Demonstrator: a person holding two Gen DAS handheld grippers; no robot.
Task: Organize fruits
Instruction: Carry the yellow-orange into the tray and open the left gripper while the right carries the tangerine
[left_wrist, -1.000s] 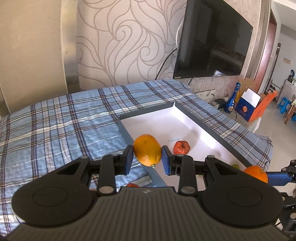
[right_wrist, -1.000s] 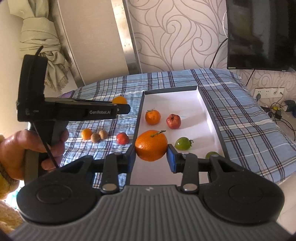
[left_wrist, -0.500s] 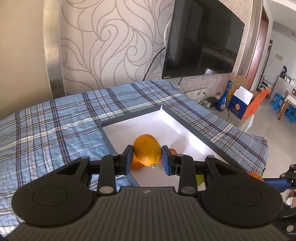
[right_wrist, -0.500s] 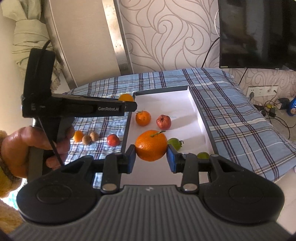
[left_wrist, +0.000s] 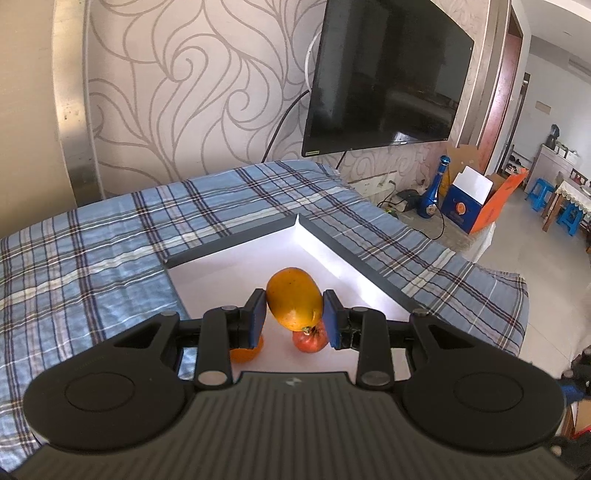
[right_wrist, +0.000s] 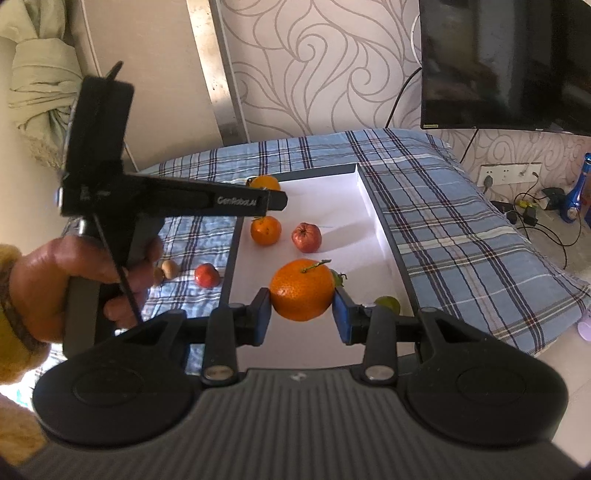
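Carrying a mango (left_wrist: 293, 298), the left tool (left_wrist: 294, 321) has slid further over the white tray (left_wrist: 334, 242) on the bed (left_wrist: 92, 251), pads clamped on it. Right tool (right_wrist: 301, 317) stays put, gripping an orange (right_wrist: 301, 290) above the tray. Both drops look imminent.

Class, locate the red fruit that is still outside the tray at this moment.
In the right wrist view, the red fruit lies on the plaid cloth just left of the tray, beside two small brown fruits.
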